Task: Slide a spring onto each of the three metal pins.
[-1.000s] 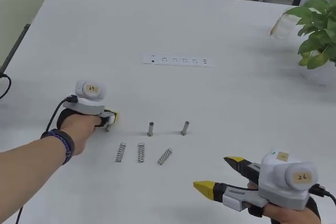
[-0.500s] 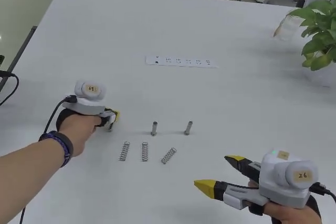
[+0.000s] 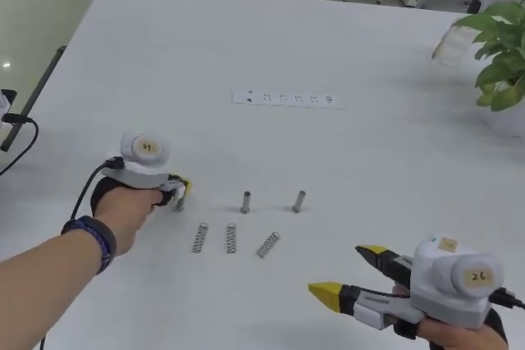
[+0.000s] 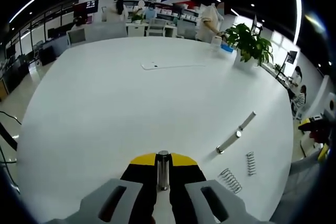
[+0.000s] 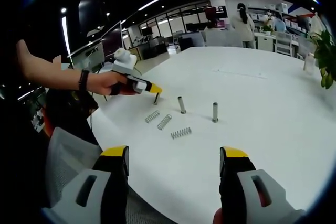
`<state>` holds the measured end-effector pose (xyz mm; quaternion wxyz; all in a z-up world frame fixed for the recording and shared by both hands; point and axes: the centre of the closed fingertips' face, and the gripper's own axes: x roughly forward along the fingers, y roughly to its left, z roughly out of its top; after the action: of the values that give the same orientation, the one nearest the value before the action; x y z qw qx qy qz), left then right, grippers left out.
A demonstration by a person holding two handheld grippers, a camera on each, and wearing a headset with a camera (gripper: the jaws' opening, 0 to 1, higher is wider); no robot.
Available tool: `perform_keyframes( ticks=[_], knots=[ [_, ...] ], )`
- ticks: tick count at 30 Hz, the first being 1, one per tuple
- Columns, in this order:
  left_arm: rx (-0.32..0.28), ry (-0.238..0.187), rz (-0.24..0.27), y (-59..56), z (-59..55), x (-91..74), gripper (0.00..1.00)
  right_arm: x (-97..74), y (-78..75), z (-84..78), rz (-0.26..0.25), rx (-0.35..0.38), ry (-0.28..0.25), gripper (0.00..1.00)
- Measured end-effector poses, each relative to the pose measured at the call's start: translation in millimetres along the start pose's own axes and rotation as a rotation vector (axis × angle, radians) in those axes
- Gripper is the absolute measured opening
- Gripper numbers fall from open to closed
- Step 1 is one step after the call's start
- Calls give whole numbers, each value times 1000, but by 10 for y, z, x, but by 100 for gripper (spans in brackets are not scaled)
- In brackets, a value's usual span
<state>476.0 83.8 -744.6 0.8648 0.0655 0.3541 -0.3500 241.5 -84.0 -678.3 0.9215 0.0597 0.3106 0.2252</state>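
Over the last second almost nothing has moved. The head view has slid a little, but that is our head turning. Measured against the power strip (image 3: 283, 98), every part lies where it did. We judge that the threading has not begun.

Off the strip's left end and well to our side of it, the left gripper (image 3: 180, 188) stays clamped narrow on the held pin (image 4: 163, 169). It keeps that pin upright with its foot on the table (image 3: 369, 145).

On our side of the strip, roughly under its middle, stand the two free pins (image 3: 245, 201) (image 3: 299, 201), upright and apart. A little farther from the strip lie the springs (image 3: 199, 237) (image 3: 230, 238) (image 3: 267, 244), in a loose row on their sides and touching nothing.

Farthest from the strip, past its right end and close to us, the right gripper (image 3: 335, 268) hangs with its jaws wide and nothing between them.

We count three pins, one gripped and two free. We count three springs, all bare on the table and none on a pin. All three pairings remain, and the open right gripper looks to us the likely one to fetch a spring.
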Motion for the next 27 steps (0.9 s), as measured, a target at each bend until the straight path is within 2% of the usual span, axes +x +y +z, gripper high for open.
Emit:
perform_keyframes(
  ticks=[27],
  knots=[
    [11, -13, 5, -6, -67, -189, 0, 1, 92, -27, 7, -17, -3, 69]
  ],
)
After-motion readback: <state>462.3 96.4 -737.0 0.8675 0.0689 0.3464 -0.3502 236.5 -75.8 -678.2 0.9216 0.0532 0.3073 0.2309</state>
